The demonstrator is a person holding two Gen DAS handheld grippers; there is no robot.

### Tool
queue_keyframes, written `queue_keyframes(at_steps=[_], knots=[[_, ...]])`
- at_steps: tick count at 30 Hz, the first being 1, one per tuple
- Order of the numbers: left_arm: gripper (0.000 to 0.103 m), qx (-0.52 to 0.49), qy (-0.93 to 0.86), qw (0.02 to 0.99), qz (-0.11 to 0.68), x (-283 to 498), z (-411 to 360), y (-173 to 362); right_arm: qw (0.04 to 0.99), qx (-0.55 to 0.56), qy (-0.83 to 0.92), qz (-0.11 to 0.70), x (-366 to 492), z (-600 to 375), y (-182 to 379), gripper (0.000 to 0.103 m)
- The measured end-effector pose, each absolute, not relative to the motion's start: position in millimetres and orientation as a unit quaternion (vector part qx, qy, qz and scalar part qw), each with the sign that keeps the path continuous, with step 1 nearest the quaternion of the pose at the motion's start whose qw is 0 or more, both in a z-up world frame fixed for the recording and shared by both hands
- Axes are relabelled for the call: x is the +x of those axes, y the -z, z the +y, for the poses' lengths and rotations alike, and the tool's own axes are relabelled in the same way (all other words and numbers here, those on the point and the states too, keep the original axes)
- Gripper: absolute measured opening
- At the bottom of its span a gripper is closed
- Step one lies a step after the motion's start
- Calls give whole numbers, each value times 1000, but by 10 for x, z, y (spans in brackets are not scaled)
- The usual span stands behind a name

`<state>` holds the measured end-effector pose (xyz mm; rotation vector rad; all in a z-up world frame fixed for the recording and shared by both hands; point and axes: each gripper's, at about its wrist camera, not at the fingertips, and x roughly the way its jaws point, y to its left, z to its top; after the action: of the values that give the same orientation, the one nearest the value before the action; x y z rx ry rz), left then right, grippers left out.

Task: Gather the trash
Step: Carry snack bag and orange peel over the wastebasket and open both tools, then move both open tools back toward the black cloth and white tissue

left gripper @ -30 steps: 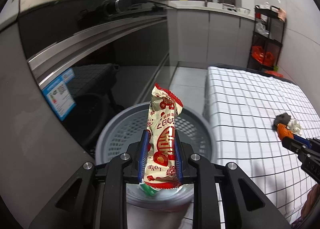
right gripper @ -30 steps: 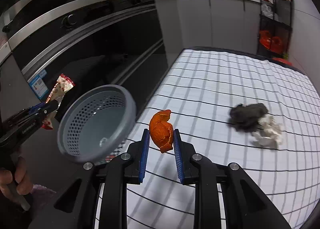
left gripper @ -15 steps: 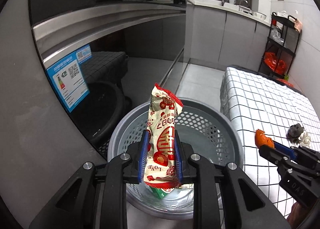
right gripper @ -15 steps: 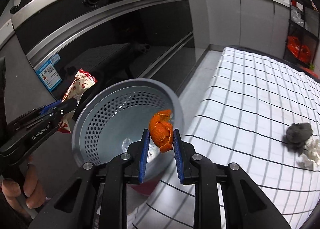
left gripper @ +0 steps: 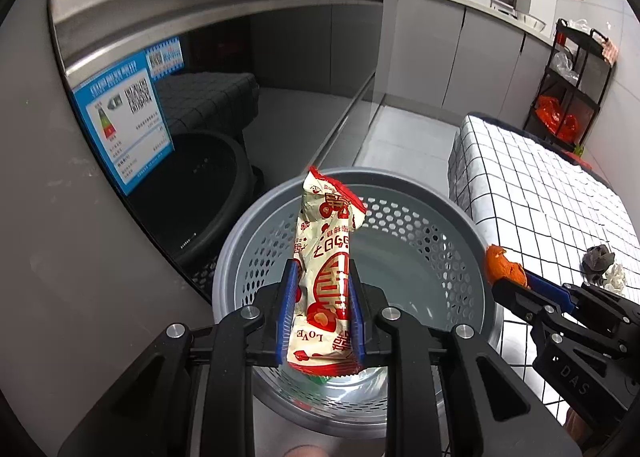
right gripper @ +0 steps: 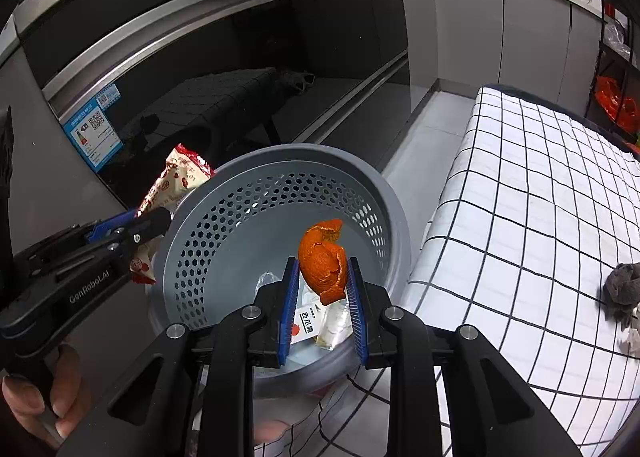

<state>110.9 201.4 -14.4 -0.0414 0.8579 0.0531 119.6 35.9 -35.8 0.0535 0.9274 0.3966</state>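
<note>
- A kitchen: dark oven fronts, grey cabinets, and a surface under a checked cloth [right gripper: 540,193] beside a grey perforated bin [right gripper: 280,161].
- The left gripper [left gripper: 322,309] has its fingers clamped on a red-and-white snack wrapper [left gripper: 326,257], held above the bin.
- The right gripper [right gripper: 322,297] pinches an orange peel [right gripper: 324,257] over the bin's opening.
- Judged step: dropping both pieces in; next, both grippers should release.
- A grey crumpled wad [right gripper: 622,287] awaits on the cloth.

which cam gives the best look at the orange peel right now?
Right wrist. The orange peel sits centred and close between the right tongs, over the grey basket, curl and torn edge clear. Left wrist shows it only small, side-on at the right, partly hidden by those tongs.
</note>
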Motion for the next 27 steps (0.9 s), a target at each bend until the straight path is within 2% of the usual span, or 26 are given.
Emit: queue_keyframes(at_steps=[15,17,18,19,20,23,27], knots=[[25,-28,-21,904,426,1126,2005,187,873,24,-201,444,1305,442,402,24],[30,-30,-23,904,426,1127,2013,188,874,25,-201,443,1300,432,394,28],[31,-30,-23,904,426,1127,2022,189,875,27,-200,441,1290,423,385,37],[33,-31,-24,903,427,1129,2027,190,877,29,-199,436,1280,411,372,50],[38,-32,-25,903,427,1124,2034,189,879,31,-199,432,1278,405,357,55],[52,-37,-28,904,424,1106,2061,172,881,30,-196,429,1284,392,340,58],[55,-38,-30,906,420,1099,2067,155,880,32,-195,432,1297,372,349,58]])
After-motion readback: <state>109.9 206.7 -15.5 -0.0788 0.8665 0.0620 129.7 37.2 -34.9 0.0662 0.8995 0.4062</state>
